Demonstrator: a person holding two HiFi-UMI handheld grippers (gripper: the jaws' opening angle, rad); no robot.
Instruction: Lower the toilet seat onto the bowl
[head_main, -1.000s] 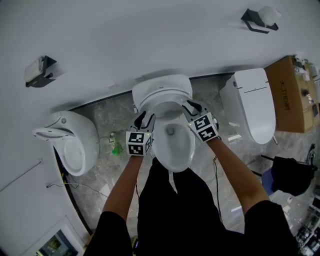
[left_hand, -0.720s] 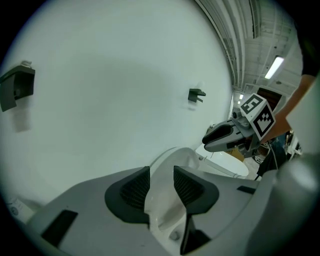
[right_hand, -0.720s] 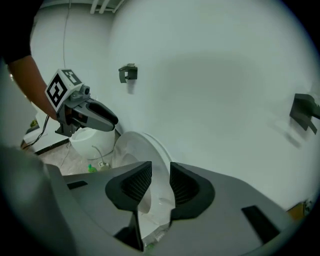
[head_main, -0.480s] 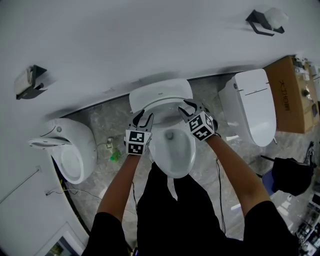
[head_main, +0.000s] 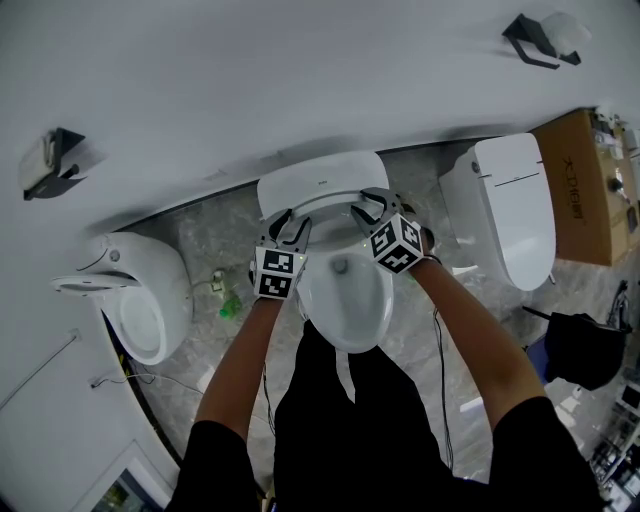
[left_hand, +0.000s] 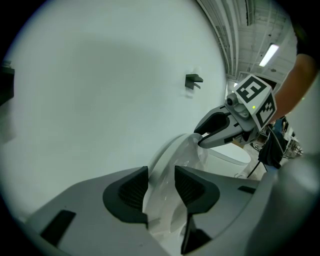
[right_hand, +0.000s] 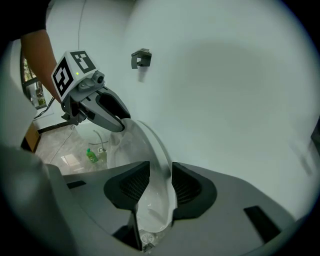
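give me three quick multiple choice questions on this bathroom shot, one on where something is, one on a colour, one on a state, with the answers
1. Where is the cardboard box?
A) at the far right, beside the closed toilet
B) on top of the middle toilet
C) on the floor at the far left

2. What colour is the bottle on the floor?
A) red
B) green
C) blue

3. How does the toilet seat of the middle toilet stand?
A) flat on the bowl
B) off its hinges, on the floor
C) tilted up off the bowl

Answers:
1 A: the head view shows the box just right of the closed toilet.
2 B: the bottle is bright green against the grey floor.
3 C: the seat rises above the bowl, its rim gripped between the fingers of the left gripper and the right gripper, whose fingers have just been opening a little.
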